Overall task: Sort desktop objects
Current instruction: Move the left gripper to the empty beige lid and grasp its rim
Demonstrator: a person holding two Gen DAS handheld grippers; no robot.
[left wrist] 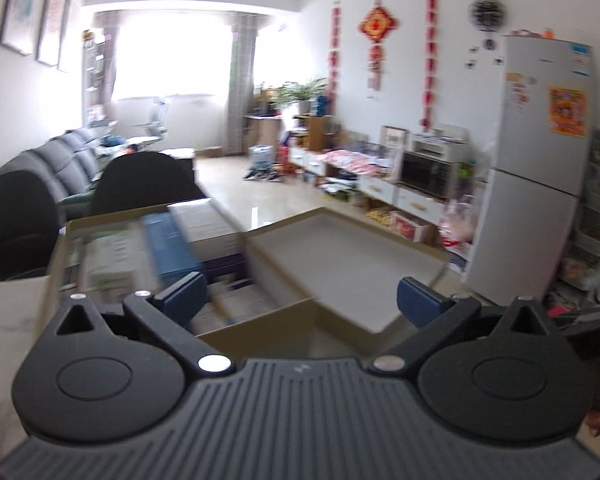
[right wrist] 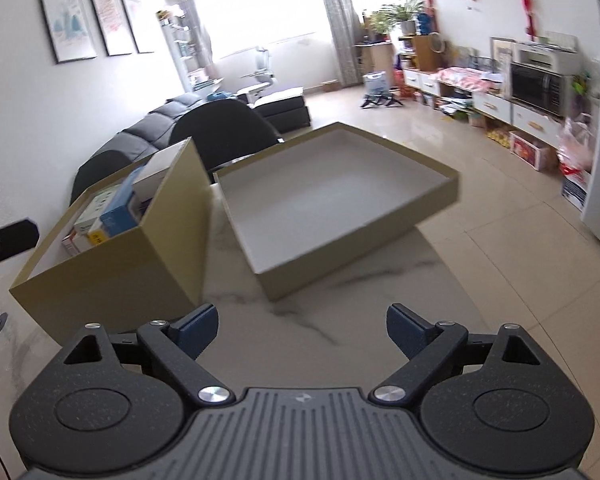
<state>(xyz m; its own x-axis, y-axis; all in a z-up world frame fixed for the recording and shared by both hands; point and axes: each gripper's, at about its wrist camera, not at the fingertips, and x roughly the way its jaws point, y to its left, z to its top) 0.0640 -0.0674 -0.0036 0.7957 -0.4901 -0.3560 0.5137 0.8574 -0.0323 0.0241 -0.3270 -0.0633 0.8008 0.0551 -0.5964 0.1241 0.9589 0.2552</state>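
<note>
Both the left hand-held gripper (left wrist: 300, 300) and the right hand-held gripper (right wrist: 302, 330) have jaws spread apart, holding nothing. On the white marble surface (right wrist: 320, 320), the deep tan cardboard box (right wrist: 112, 272) holds blurred small packages (right wrist: 108, 208). Beside it, the shallow tan lid (right wrist: 340, 196) overhangs the surface's far edge.

A home living room is shown. A dark sofa (right wrist: 148, 132) is seen ahead to the left of the right gripper, framed pictures (right wrist: 66, 20) above it. A refrigerator (left wrist: 540, 152), a countertop oven (left wrist: 426, 174) and red hanging decorations (left wrist: 378, 28) are seen ahead to the right of the left gripper.
</note>
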